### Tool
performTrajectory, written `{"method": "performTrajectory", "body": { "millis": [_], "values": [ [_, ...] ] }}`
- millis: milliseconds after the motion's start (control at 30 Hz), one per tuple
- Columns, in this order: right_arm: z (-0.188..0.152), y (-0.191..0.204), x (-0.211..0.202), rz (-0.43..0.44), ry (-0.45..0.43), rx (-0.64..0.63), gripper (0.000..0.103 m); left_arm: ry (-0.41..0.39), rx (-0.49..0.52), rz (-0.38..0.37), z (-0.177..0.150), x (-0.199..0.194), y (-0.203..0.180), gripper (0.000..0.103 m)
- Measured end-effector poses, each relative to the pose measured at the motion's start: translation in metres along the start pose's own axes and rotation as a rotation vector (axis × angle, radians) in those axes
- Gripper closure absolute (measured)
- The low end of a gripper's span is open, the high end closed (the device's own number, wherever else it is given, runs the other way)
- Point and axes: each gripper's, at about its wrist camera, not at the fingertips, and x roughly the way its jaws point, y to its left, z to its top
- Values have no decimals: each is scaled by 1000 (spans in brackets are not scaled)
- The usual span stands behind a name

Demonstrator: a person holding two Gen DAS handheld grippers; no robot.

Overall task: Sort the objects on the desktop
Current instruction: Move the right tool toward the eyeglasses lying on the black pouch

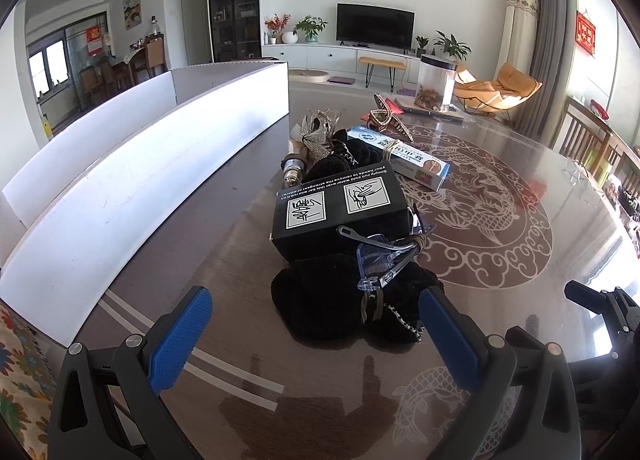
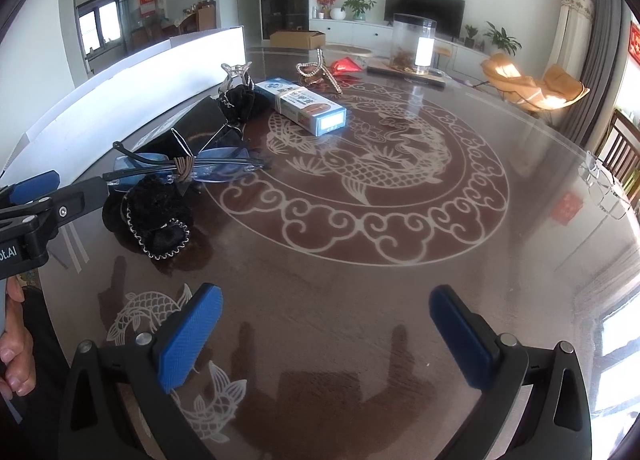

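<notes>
Jaws spread before fuzzy black scrunchie [image 1: 320, 300].

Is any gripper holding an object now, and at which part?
No. The left gripper and right gripper are both open and hold nothing.

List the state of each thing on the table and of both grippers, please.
Left hand-held gripper: open, empty.
Right hand-held gripper: open, empty.
Glasses: folded, lying on the black pouch.
Black box: closed.
Blue-white box: closed, lying flat.
Clear jar: upright.
</notes>
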Motion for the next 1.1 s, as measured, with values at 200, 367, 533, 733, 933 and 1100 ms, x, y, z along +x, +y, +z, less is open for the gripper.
{"method": "performTrajectory", "body": {
  "millis": [200,367,533,733,933,1100],
  "values": [
    [-3,4,5,5,11,-7,0,15,3,0,0,3,0,0],
    [-4,3,10,5,19,-4,0,32,8,0,0,6,-1,0],
    [-2,3,15,-2,25,-16,0,43,9,-4,-1,8,-1,0],
    [1,5,21,1,31,-18,0,51,1,-11,-1,10,1,0],
    [0,5,23,5,43,-19,0,63,7,-9,-1,12,0,0],
    [0,2,26,8,49,-3,0,69,16,-2,-2,13,-3,0]
  ]
}}
